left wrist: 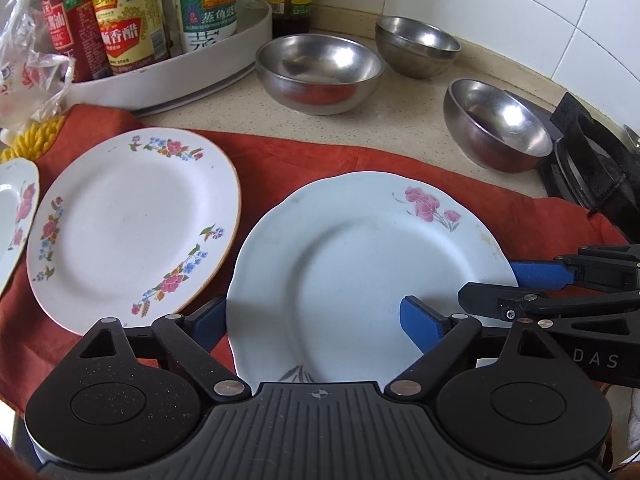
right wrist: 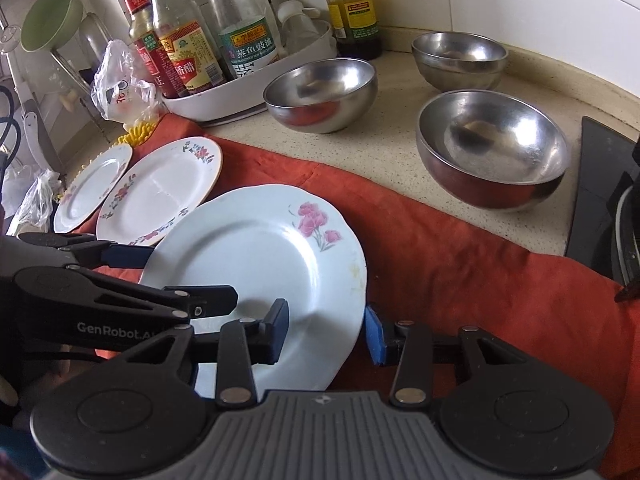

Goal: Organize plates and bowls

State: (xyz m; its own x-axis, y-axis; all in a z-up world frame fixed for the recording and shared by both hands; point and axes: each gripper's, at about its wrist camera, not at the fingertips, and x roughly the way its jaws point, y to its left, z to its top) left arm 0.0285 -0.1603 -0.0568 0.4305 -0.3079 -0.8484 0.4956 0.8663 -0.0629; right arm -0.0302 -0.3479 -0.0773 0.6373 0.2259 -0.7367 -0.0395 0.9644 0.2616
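A pale blue plate (left wrist: 360, 264) with pink flowers lies on the red cloth (left wrist: 280, 152); it also shows in the right wrist view (right wrist: 256, 256). My left gripper (left wrist: 316, 320) is open, one finger under the plate's left rim, one over it. My right gripper (right wrist: 326, 330) is open astride the plate's right rim; it shows in the left wrist view (left wrist: 496, 288). A white floral plate (left wrist: 132, 224) lies to the left, a third plate (left wrist: 16, 208) beyond it. Three steel bowls (left wrist: 320, 72) (left wrist: 416, 44) (left wrist: 500, 124) stand on the counter.
A white tray (left wrist: 180, 76) of sauce bottles stands at the back left, with a plastic bag (left wrist: 28, 68) beside it. A black stove (left wrist: 592, 164) borders the right side. A tiled wall (left wrist: 520, 8) runs behind the counter (left wrist: 400, 120).
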